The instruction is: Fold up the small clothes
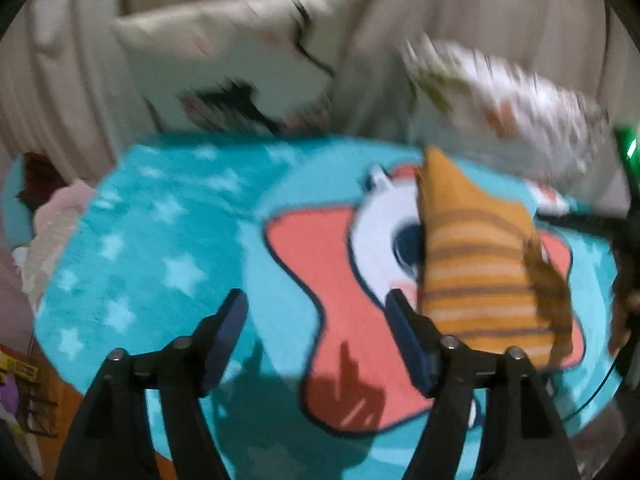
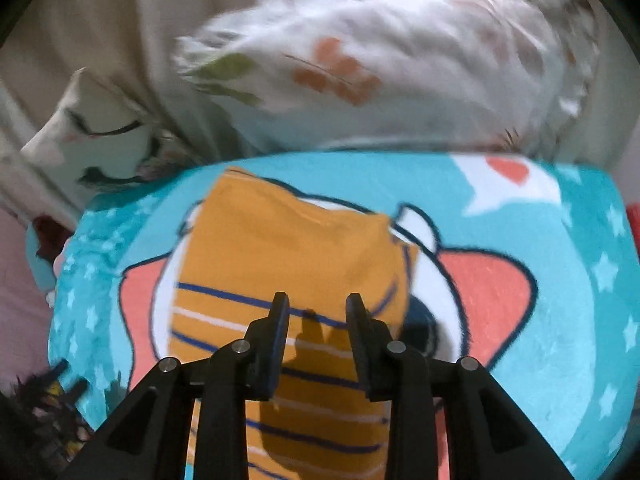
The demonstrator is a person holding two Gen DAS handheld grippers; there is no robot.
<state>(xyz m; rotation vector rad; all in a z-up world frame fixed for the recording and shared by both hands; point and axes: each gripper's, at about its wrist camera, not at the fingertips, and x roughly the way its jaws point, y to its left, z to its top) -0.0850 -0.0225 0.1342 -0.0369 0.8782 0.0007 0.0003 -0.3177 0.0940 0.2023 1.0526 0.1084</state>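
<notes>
My left hand-held gripper (image 1: 316,322) hangs wide open and empty, my right hand-held gripper (image 2: 318,314) part open, empty too, both tilted down over the striped shirt (image 2: 288,280) on the blanket (image 2: 560,280).

Both pictures are smeared by motion blur, worst on the pillows (image 2: 380,64) at the top, corners are bent and blackened, and dark gripper shadows are thrown on the brightly lit blanket (image 1: 152,240).
</notes>
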